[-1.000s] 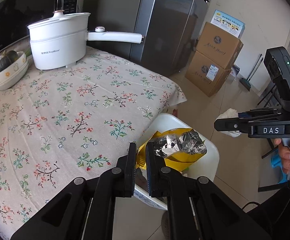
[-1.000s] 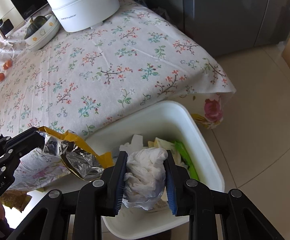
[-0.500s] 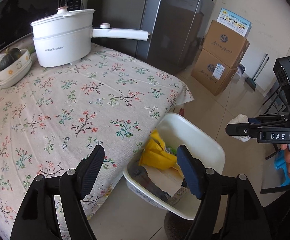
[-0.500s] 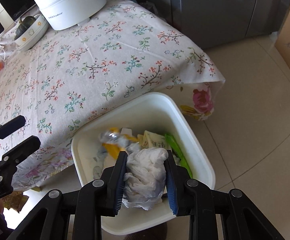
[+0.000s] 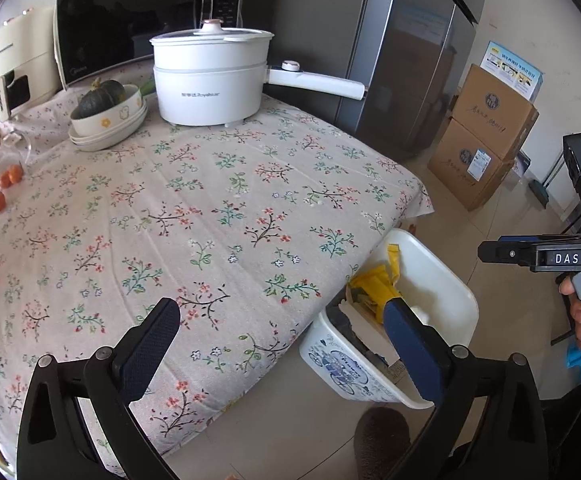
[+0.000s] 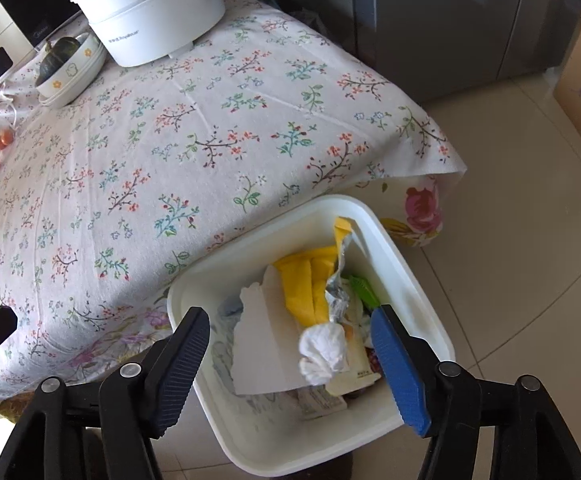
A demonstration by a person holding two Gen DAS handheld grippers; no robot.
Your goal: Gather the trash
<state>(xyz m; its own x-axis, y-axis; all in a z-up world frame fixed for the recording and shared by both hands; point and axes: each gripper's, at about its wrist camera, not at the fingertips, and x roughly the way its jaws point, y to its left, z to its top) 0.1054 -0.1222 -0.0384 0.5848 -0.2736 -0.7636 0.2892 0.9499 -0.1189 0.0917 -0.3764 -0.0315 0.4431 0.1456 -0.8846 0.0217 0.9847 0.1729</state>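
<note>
**Both loads dropped into the bin**

Since a second ago we have let go of both pieces: the yellow foil-lined wrapper went first from our left side, and the crumpled white tissue has now left the right one.

From the left wrist view, our left gripper (image 5: 278, 338) stands wide, nothing between its fingers. It hangs over the near edge of the flowered tablecloth (image 5: 210, 216), with the white trash bin (image 5: 444, 280) on the floor just beside the table corner. The yellow wrapper (image 5: 374, 284) lies inside the bin against the table-side wall. Farther back on the cloth stand the white electric pot (image 5: 210, 80) and a bowl with a dark squash (image 5: 106, 114). Between them and us we see no loose litter on the cloth.

From the right wrist view, our right gripper (image 6: 290, 358) is also spread wide and empty, poised right above the bin (image 6: 406, 276). The tissue (image 6: 324, 354) rests on top of the pile inside, touching a white sheet of paper (image 6: 266, 344) and the wrapper's silver foil (image 6: 336, 298); a green scrap (image 6: 364, 294) shows beside them.

We judge this round of collecting done: both hands are free. What remains, if anything, lies outside these views, so our next move would be to look over the table's far left side, near the small oranges (image 6: 4, 138).
</note>
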